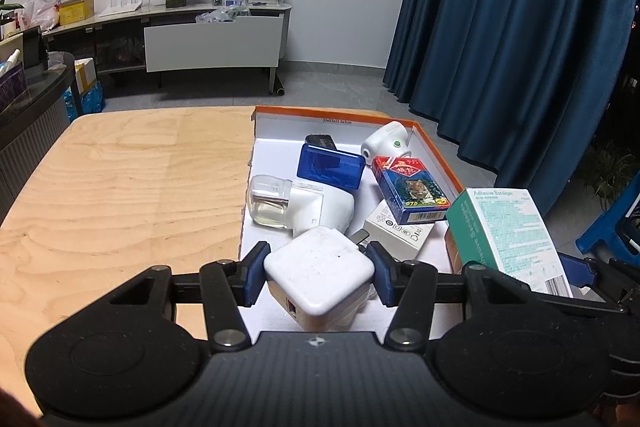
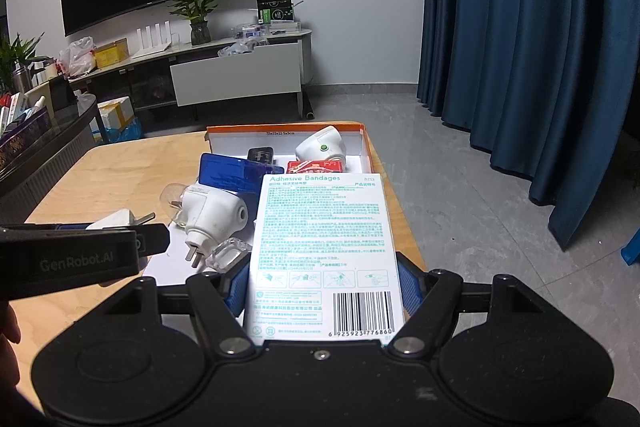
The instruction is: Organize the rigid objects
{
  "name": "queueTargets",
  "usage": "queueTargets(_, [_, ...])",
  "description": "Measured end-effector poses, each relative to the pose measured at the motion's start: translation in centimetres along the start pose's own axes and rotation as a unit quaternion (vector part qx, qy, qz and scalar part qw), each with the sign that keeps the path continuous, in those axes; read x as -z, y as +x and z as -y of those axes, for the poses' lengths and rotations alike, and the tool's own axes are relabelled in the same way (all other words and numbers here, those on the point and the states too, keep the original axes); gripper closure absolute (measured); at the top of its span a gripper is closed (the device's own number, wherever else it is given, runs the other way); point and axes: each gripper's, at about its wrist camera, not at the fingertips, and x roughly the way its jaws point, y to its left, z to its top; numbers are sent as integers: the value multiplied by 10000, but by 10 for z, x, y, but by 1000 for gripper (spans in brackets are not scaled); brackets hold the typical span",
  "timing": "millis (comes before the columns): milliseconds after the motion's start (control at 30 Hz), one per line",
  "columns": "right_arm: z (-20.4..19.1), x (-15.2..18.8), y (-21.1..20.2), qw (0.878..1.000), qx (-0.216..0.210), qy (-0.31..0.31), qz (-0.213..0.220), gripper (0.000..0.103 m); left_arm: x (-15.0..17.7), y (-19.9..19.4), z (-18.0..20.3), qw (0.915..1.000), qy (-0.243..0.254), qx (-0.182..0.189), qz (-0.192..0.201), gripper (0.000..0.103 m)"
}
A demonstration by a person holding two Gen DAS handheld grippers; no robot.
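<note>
1. Left gripper (image 1: 319, 273) clamped the white charger (image 1: 320, 277) over the orange-rimmed box (image 1: 436, 151); its slick rounded shell could slip.
2. Right gripper (image 2: 324, 287) pinched the bandage carton (image 2: 320, 251) above the crowded box; it might topple the playing-card pack (image 1: 408, 193) when released.

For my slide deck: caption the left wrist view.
Left gripper clamps a white square charger over the orange-rimmed cardboard tray of small items.
</note>
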Motion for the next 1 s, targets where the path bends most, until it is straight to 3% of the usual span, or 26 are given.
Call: queueTargets(1000, [-2, 6, 20, 9999, -18, -40, -119, 19, 4, 17, -6, 9998, -65, -12, -164, 50])
